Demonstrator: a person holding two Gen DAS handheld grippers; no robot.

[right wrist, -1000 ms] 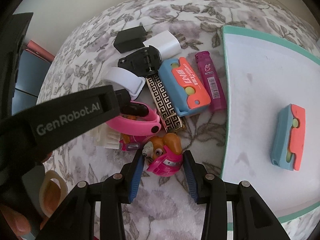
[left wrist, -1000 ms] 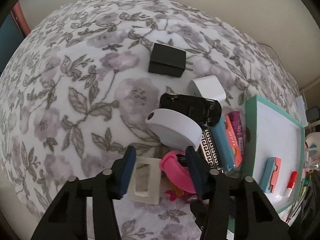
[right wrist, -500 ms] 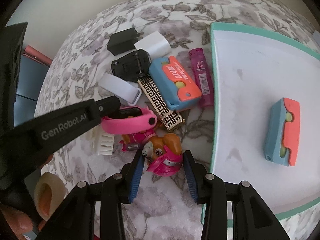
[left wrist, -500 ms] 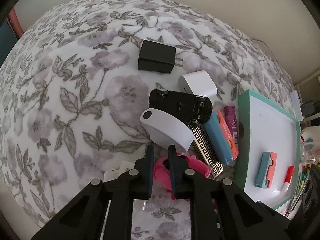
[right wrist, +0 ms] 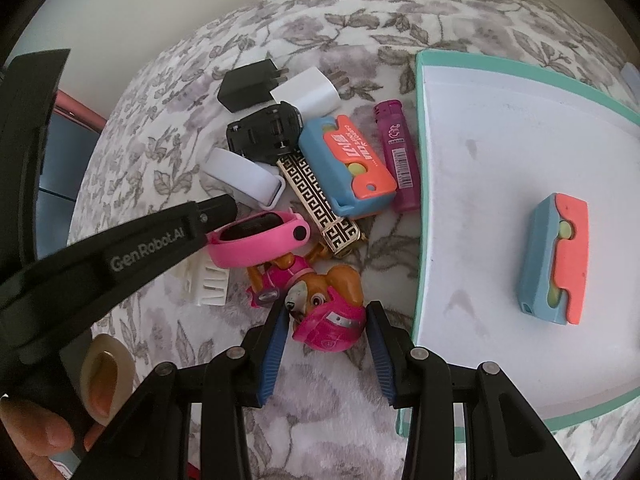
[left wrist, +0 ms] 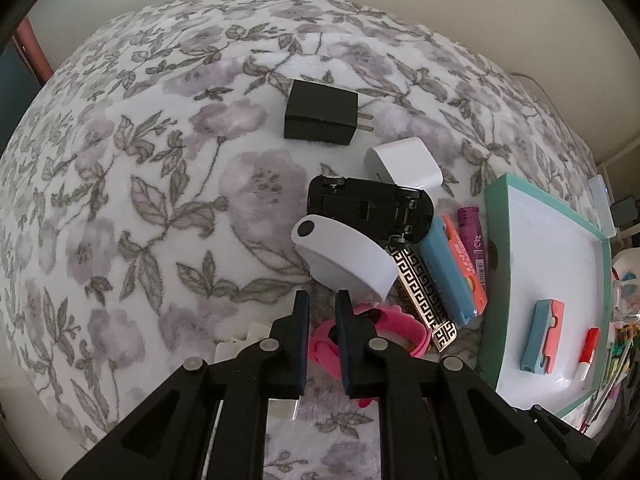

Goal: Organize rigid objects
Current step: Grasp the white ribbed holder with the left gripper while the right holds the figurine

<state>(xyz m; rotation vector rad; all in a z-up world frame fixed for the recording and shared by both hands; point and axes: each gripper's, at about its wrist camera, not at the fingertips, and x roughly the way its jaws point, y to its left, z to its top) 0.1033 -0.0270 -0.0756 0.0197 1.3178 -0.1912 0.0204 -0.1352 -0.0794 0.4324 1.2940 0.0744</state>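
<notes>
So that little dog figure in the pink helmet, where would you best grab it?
Probably across the helmet, from above. The dog figure lies on the blanket with its rounded pink head nearest the right gripper, whose jaws already stand either side of it. The body is thinner and tucked under the pink band.

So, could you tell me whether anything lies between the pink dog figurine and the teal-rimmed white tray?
Nothing visible does: only bare floral blanket separates the pink dog figurine, between the right gripper's fingers, from the teal-rimmed white tray.
</notes>
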